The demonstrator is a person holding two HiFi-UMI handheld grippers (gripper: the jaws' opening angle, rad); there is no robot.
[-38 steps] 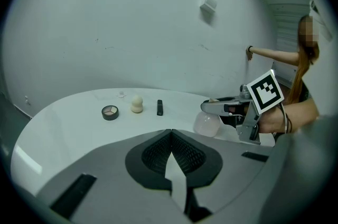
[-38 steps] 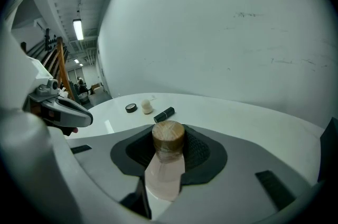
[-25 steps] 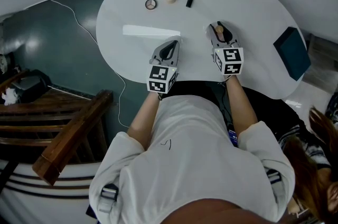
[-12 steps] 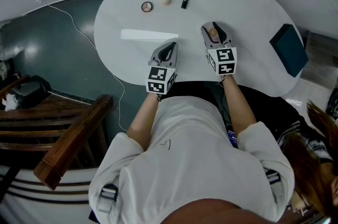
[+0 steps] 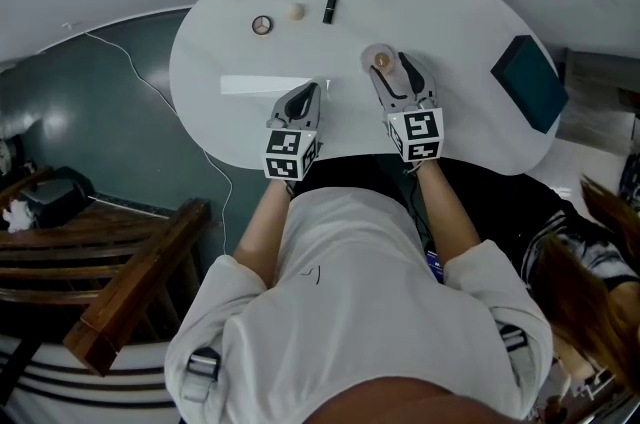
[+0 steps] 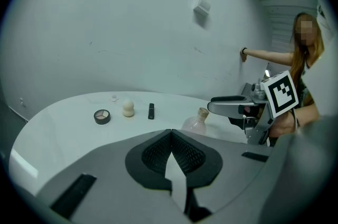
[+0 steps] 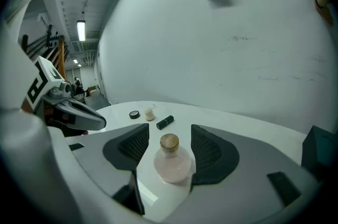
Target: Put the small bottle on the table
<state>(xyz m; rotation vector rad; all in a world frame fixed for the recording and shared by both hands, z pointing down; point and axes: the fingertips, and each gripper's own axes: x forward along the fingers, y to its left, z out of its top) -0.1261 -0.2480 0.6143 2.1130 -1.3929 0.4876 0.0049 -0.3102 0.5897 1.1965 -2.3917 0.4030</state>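
Right gripper (image 7: 170, 139): jaws, clamped on the small bottle (image 7: 172, 164) a second ago, are opening; the bottle stands upright on the counter (image 5: 450, 22) between them. Left gripper (image 6: 170, 133): jaws together, empty. Beyond lie a compact (image 5: 261, 25), a pale sponge (image 5: 297, 12) and a black tube (image 5: 329, 8).

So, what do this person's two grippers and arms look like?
The left gripper and right gripper are grey with black ribbed pads and a white cube of black square markers. The right one's jaws are opening around the small bottle. The person wears a white short-sleeved T-shirt.
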